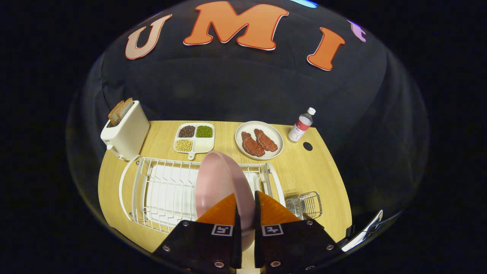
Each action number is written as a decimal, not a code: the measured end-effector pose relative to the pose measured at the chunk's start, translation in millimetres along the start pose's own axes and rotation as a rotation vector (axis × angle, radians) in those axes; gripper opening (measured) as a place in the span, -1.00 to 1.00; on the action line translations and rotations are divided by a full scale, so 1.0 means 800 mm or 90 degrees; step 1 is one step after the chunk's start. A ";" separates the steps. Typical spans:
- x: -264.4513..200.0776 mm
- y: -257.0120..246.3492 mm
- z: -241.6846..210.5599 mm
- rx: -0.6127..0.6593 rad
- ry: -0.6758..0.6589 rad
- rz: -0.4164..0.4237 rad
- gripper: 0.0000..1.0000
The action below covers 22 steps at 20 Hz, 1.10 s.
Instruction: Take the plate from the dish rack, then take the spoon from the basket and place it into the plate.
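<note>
A pink plate (218, 182) stands on edge between my fingers, its rim pinched by both. My gripper (245, 201) is shut on that rim, holding the plate above the right part of the white wire dish rack (163, 190). Just right of the fingers, beside the rack, sits a small clear wire basket (306, 205); I cannot make out a spoon in it. Both rack and basket rest on a light wooden table (308, 167).
Beyond the rack stand a white toaster (125, 133) with bread slices, a divided white dish (194, 139) of beans, a white plate with two pieces of meat (259, 145), and a water bottle (301, 126). A dark round hole (307, 146) marks the tabletop near the bottle.
</note>
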<state>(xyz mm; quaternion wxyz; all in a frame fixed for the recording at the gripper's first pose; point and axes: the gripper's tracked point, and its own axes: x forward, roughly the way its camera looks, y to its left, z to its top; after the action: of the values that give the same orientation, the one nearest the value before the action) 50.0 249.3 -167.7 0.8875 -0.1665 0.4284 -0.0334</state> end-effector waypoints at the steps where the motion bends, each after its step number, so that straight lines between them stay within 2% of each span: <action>1: -0.006 -0.002 -0.004 0.019 0.003 0.015 -0.74; 7: -0.047 -0.019 -0.053 0.129 0.026 0.112 -0.73; 15: -0.093 -0.018 -0.173 0.277 0.073 0.241 -0.73; 19: -0.091 -0.010 -0.235 0.345 0.090 0.283 -0.74; 22: -0.084 0.002 -0.275 0.366 0.089 0.310 -0.74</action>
<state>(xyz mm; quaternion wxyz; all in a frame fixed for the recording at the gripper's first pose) -162.2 205.4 -245.3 0.8484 0.1987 0.4882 0.0485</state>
